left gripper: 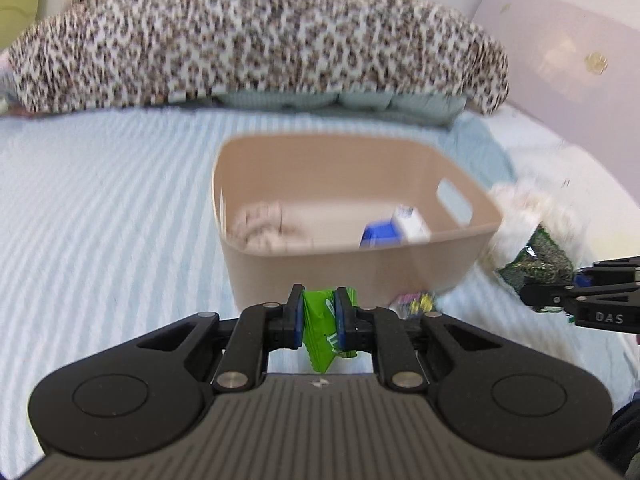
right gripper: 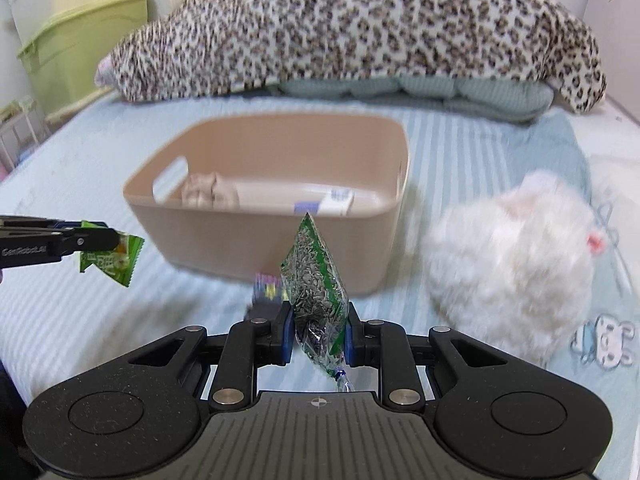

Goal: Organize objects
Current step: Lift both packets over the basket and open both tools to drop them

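Note:
A beige plastic bin (left gripper: 400,272) (right gripper: 240,240) sits on the striped blue bed, holding a blue-and-white box (left gripper: 394,228) (right gripper: 332,202) and a beige bundle (left gripper: 264,226) (right gripper: 208,192). My left gripper (left gripper: 320,308) (right gripper: 116,240) is shut on a bright green snack packet (left gripper: 320,332) (right gripper: 114,260), just in front of the bin. My right gripper (right gripper: 318,320) (left gripper: 532,290) is shut on a green clear bag of seeds (right gripper: 316,280) (left gripper: 536,256), near the bin's front right corner.
A white fluffy plush (right gripper: 516,260) (left gripper: 532,204) lies right of the bin. A small colourful packet (left gripper: 414,302) (right gripper: 268,282) lies on the bed by the bin's front. A leopard-print blanket (left gripper: 256,40) (right gripper: 360,28) lies over pillows behind. A green box (right gripper: 80,48) stands far left.

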### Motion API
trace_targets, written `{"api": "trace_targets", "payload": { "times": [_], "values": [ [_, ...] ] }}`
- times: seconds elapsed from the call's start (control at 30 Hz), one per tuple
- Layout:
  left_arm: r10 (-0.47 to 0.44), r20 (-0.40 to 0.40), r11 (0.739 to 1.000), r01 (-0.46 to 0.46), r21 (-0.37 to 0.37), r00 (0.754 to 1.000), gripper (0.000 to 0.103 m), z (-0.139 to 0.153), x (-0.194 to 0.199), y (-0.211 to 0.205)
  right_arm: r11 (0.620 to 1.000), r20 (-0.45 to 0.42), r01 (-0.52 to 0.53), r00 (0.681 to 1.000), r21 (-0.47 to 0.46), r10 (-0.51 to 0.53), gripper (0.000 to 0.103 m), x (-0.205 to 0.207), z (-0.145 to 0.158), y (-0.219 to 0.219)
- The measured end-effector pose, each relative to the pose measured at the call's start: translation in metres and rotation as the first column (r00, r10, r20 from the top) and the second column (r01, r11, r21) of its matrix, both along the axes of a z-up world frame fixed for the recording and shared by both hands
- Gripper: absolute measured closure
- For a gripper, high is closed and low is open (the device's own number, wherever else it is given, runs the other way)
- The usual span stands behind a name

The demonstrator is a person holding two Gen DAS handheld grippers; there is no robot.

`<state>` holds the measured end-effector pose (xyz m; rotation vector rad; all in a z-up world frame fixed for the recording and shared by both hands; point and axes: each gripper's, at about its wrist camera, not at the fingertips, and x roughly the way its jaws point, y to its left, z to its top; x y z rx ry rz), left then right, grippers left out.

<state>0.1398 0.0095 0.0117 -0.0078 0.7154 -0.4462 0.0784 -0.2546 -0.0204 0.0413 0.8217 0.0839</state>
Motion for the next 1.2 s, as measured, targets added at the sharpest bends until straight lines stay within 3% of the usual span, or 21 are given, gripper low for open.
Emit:
{"api": "trace_targets", "payload": {
  "times": [0.33,0.53,0.8,1.07,1.17,1.2],
  "values": [
    [-0.004,0.127,0.999,0.009,-0.036,0.992,0.087,0.042,0.020,-0.019,1.000,0.120,0.017,0.993,0.000,-0.017,0.081,0.040,0.042,0.003],
    [0.046,0.152,0.998,-0.053,0.040,0.987,0.087,0.035,0.061,-0.039,0.999,0.134,0.026,0.991,-0.028,-0.022,0.081,0.081,0.043,0.010],
    [0.115,0.089,0.983,-0.126,0.132,0.989,0.087,-0.001,0.114,-0.058,0.992,0.089,0.083,0.993,-0.095,-0.074,0.081,0.126,0.012,0.009],
    [0.104,-0.006,0.964,-0.100,0.245,0.995,0.085,-0.042,0.131,-0.062,0.989,0.000,0.094,0.996,-0.111,-0.095,0.081,0.142,-0.017,0.006],
    [0.106,-0.034,0.963,-0.094,0.254,0.994,0.079,-0.047,0.132,-0.059,0.992,-0.019,0.080,0.996,-0.099,-0.082,0.067,0.139,-0.019,0.007],
    [0.099,-0.032,0.963,-0.087,0.256,0.995,0.072,-0.047,0.130,-0.058,0.993,-0.011,0.073,0.997,-0.097,-0.075,0.059,0.136,-0.017,0.008]
  ]
}}
